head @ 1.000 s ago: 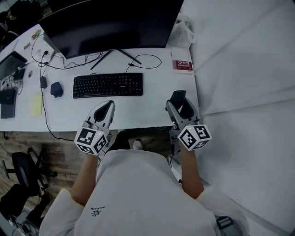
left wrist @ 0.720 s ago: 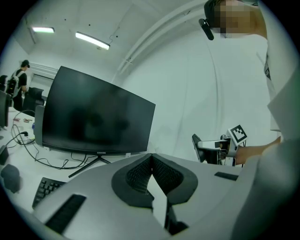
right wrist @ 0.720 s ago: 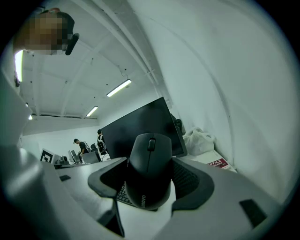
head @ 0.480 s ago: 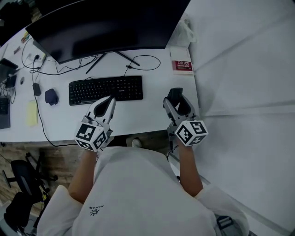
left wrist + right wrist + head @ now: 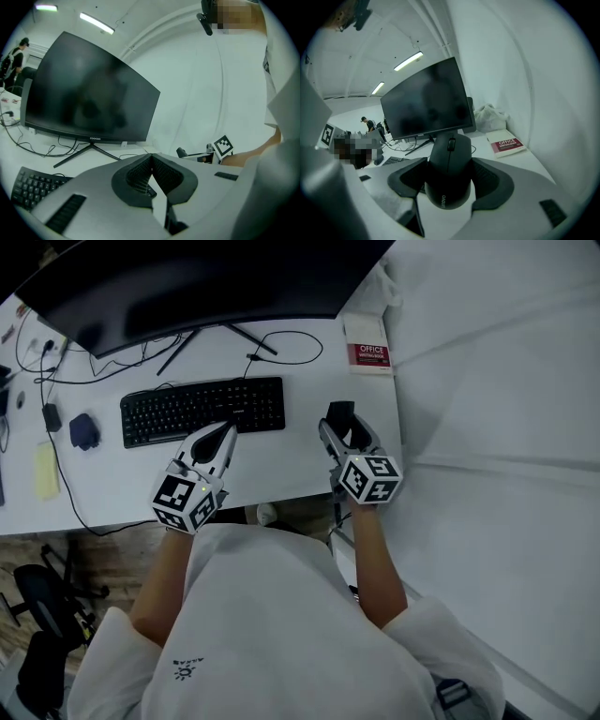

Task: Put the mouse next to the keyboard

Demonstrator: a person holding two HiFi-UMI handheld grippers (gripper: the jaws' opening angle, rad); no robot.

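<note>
Mouse (image 5: 450,154), in right tongs (image 5: 449,177), nearer keyboard (image 5: 202,409)

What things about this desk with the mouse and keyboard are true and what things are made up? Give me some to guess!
1. The right hand-held gripper is squeezing the black computer mouse. True.
2. The left hand-held gripper has its jaws wide open. False: its jaws are closed together with nothing between them.
3. The black keyboard lies in front of the dark monitor. True.
4. The red and white booklet lies to the left of the keyboard. False: it lies to the right of the keyboard, near the far right corner of the desk.
</note>
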